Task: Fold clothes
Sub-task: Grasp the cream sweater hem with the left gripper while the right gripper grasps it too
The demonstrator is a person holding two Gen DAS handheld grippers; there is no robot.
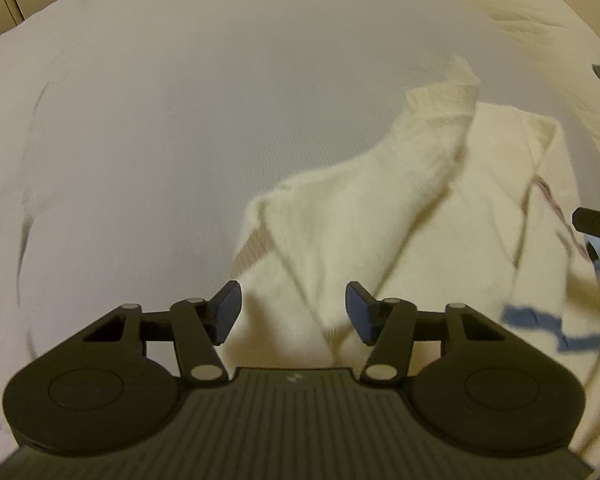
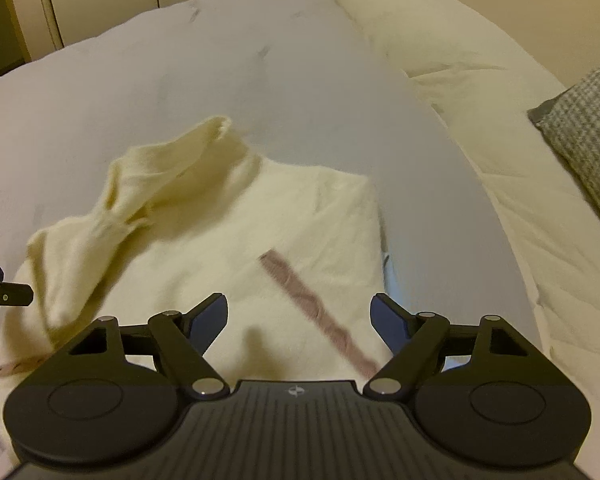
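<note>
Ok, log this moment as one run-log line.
stage: reaching for cream sweater on bed sheet | left gripper: open above sweater, nothing held | right gripper: open above sweater, nothing held

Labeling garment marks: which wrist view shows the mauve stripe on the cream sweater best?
Right wrist view. The mauve knitted stripe runs diagonally across the cream knit sweater, unobstructed, between the right gripper fingers. The left wrist view catches only a thin, blurred sliver of it near the frame's right edge.
</note>
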